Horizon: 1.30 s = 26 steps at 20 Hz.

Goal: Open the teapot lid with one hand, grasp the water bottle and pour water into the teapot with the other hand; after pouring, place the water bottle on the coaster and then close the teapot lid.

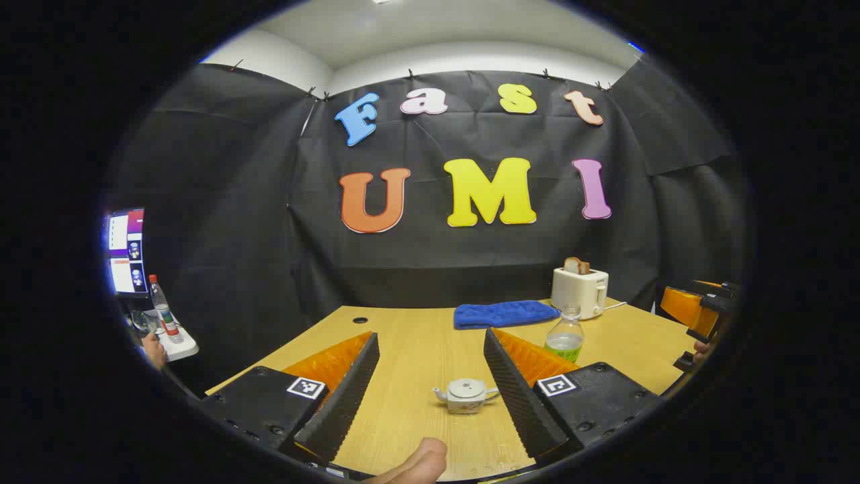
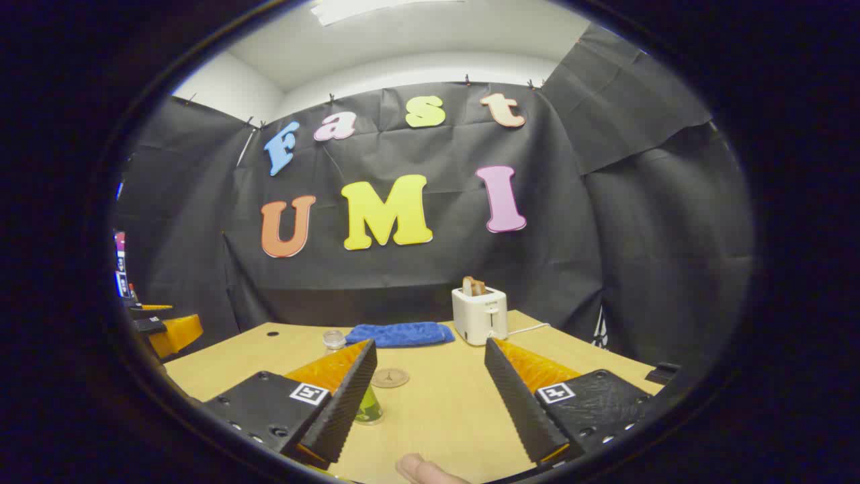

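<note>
- My left tongs (image 1: 430, 396) stand wide apart with nothing between the fingers; the small white ceramic teapot (image 1: 465, 395) sits on the pale wooden table (image 1: 416, 349) in the gap, nearer my right-hand finger than the left, its lid still on.
- Step in hand, as I judge it: bring the left tongs to the teapot's round knobbed lid (image 1: 466, 388). To do it well I would centre the knob between the fingers, come down from above, close only on the knob, and lift straight up so the pot does not slide.
- My right tongs (image 2: 430, 403) are likewise spread and hold nothing. The clear plastic water bottle with a green label (image 2: 366, 403) stands upright just behind my left-hand finger, partly hidden by it, so it lies outside the gap.
- For the bottle, I would shift the right tongs leftward until its body sits squarely between the fingers, then grip at mid-height, below the neck.
- Farther off, the small round brown coaster (image 2: 390, 378) lies flat on the table, just beyond the bottle and within the line of the gap.
- Beyond it, a folded blue cloth (image 2: 401, 333) and a white toaster holding bread (image 2: 479, 314) stand near the far edge, well apart from both tongs.
</note>
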### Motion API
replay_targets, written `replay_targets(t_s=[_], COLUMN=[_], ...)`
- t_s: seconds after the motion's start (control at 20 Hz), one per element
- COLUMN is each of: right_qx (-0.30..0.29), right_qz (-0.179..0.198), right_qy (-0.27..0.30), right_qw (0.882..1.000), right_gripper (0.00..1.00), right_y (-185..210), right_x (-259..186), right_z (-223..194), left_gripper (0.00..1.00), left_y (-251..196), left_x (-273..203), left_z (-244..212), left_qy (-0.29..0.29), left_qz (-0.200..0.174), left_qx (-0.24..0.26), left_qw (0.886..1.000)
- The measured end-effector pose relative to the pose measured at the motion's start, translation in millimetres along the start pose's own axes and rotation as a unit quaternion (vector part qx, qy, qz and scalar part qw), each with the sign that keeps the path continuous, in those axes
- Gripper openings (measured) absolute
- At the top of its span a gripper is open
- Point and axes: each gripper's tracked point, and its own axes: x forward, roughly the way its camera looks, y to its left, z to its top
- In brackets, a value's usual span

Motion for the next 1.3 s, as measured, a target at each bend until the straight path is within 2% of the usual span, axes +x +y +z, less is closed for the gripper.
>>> replay_targets(t_s=[0.1,0.15,0.2,0.5,0.65,0.9,0.95,1.0,1.05,1.1,1.15,1.3], right_qx=[0.0,-0.001,-0.003,-0.006,-0.006,-0.023,-0.024,-0.021,-0.019,-0.02,-0.019,-0.017], right_qz=[0.001,0.0,0.0,0.014,0.015,0.015,0.015,0.017,0.021,0.02,0.018,0.014], right_qy=[-0.008,-0.009,-0.007,0.023,0.03,0.039,0.04,0.04,0.043,0.047,0.047,0.054], right_qw=[1.0,1.0,1.0,1.0,0.999,0.999,0.999,0.999,0.999,0.999,0.999,0.998], right_gripper=[0.95,1.0,0.95,0.95,0.96,0.95,0.92,0.95,0.92,0.92,0.96,0.95], right_y=[13,16,21,45,49,58,58,58,60,59,57,54], right_x=[-5,-6,-6,1,3,9,9,10,12,14,16,20], right_z=[2,2,1,-17,-25,-38,-40,-42,-45,-49,-51,-61], left_gripper=[0.98,0.98,0.98,0.98,0.98,0.98,0.98,0.98,0.98,0.98,0.98,0.98], left_y=[-1,1,2,5,-2,2,2,2,4,4,1,2], left_x=[-2,-5,-5,-2,3,9,10,11,12,13,15,22], left_z=[-1,1,0,-4,-16,-25,-26,-28,-30,-31,-32,-41], left_qy=[0.001,-0.001,-0.001,0.007,0.024,0.039,0.04,0.043,0.044,0.044,0.045,0.051], left_qz=[-0.009,-0.011,-0.013,-0.016,-0.032,-0.027,-0.029,-0.029,-0.027,-0.028,-0.033,-0.038], left_qx=[0.002,0.005,0.006,-0.006,-0.009,-0.011,-0.012,-0.011,-0.011,-0.009,-0.007,-0.002], left_qw=[1.0,1.0,1.0,1.0,0.999,0.999,0.999,0.999,0.999,0.999,0.998,0.998])
